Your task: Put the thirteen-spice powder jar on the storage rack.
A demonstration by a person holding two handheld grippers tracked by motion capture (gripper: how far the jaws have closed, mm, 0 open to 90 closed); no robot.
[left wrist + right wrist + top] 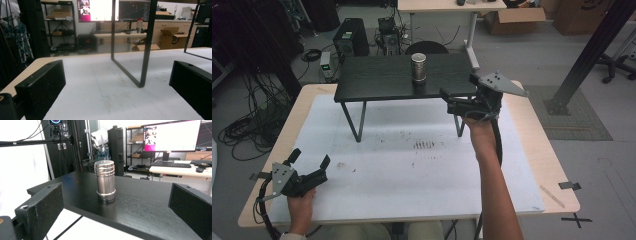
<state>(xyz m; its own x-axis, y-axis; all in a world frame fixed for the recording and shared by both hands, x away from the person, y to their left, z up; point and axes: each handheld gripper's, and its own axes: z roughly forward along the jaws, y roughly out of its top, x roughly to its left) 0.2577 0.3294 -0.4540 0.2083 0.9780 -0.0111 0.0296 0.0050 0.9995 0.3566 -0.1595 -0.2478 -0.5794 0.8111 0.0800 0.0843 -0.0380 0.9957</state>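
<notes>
A steel canister (418, 67) stands upright, ungripped, on the black shelf (377, 80) as the right gripper (457, 102), jaws wide and empty, nears; the left gripper (309, 162) idles open on the desk (387, 170).

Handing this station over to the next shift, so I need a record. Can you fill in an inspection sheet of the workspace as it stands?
Surface: white mat on a wooden table, with dark specks near its middle.
Job's things: metal canister upright on the small black table, free of both grippers.
Clutter: nothing seen on the mat apart from the specks.
Grippers: right hand-held gripper open at the black table's edge, facing the canister; left hand-held gripper open, low over the mat's near left corner.
Cables: one trails from each gripper; a coil lies on the floor at left.
Surroundings: computer tower, desks, cardboard boxes.
</notes>
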